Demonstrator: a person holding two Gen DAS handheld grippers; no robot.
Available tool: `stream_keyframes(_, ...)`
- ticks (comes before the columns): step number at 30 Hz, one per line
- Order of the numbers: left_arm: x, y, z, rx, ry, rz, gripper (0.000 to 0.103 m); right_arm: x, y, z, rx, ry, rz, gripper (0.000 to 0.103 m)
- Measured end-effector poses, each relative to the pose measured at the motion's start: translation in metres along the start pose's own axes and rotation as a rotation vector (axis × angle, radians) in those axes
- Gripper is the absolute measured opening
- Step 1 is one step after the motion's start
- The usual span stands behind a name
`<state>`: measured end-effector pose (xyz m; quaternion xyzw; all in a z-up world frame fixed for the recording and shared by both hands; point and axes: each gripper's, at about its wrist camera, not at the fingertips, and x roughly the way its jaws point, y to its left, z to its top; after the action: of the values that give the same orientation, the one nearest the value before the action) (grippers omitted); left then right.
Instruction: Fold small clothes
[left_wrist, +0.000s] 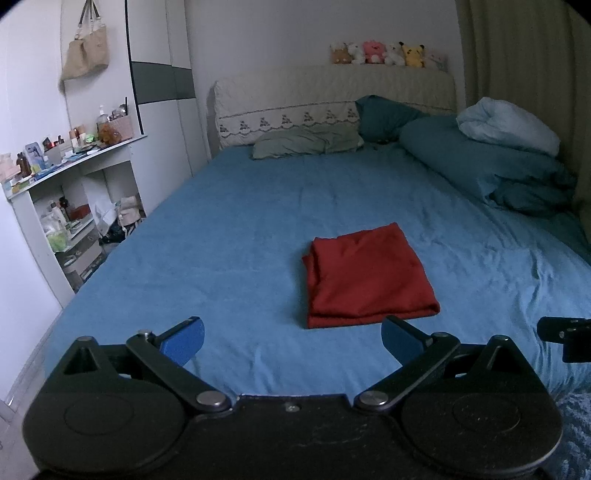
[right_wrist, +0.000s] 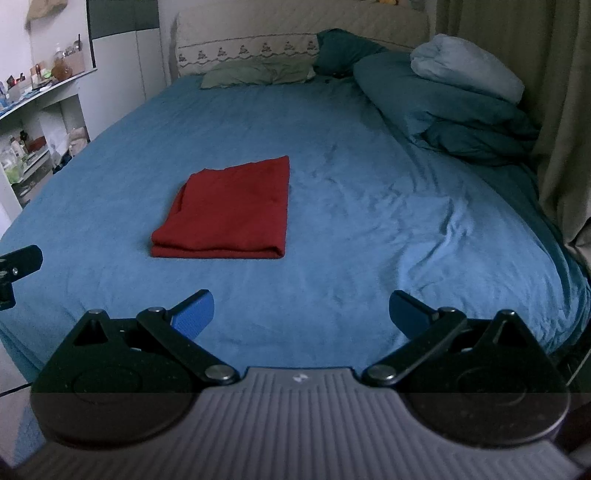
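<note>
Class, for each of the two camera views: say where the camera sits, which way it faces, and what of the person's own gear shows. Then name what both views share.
Left wrist view: sits on the left gripper, faces up the bed toward the headboard; its open blue fingers show, the right gripper's edge at right.
Right wrist view: sits on the right gripper, facing likewise; open fingers show.
Shared: the folded red garment, untouched.

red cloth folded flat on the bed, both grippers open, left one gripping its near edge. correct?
Not quite. The left gripper grips nothing: the left wrist view shows its jaws spread, short of the red cloth, with bare bed sheet between them. The rest stands: the cloth lies folded, and the right gripper is open.
</note>
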<state>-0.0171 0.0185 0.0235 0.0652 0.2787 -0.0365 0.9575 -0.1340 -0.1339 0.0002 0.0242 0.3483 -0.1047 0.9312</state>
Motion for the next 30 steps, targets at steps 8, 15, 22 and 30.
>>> stream_keyframes(8,-0.0001,0.0023,0.0001,-0.001,0.001,-0.001,0.103,0.0007,0.001,-0.0004,-0.001,0.001,0.001,0.103)
stream_keyframes(15,0.0,0.0032,-0.0001,0.0,0.0,-0.003,0.103,0.0001,0.0022,-0.0005,0.0,0.001,0.0,0.103)
stream_keyframes(22,-0.0007,0.0022,0.0004,-0.006,-0.001,-0.001,0.103,0.0,0.0018,-0.0003,0.001,0.001,0.0,0.103)
stream_keyframes(30,-0.0022,-0.0004,0.0,-0.019,-0.001,-0.002,0.103,0.0006,0.0013,-0.0006,-0.001,0.001,0.004,0.103)
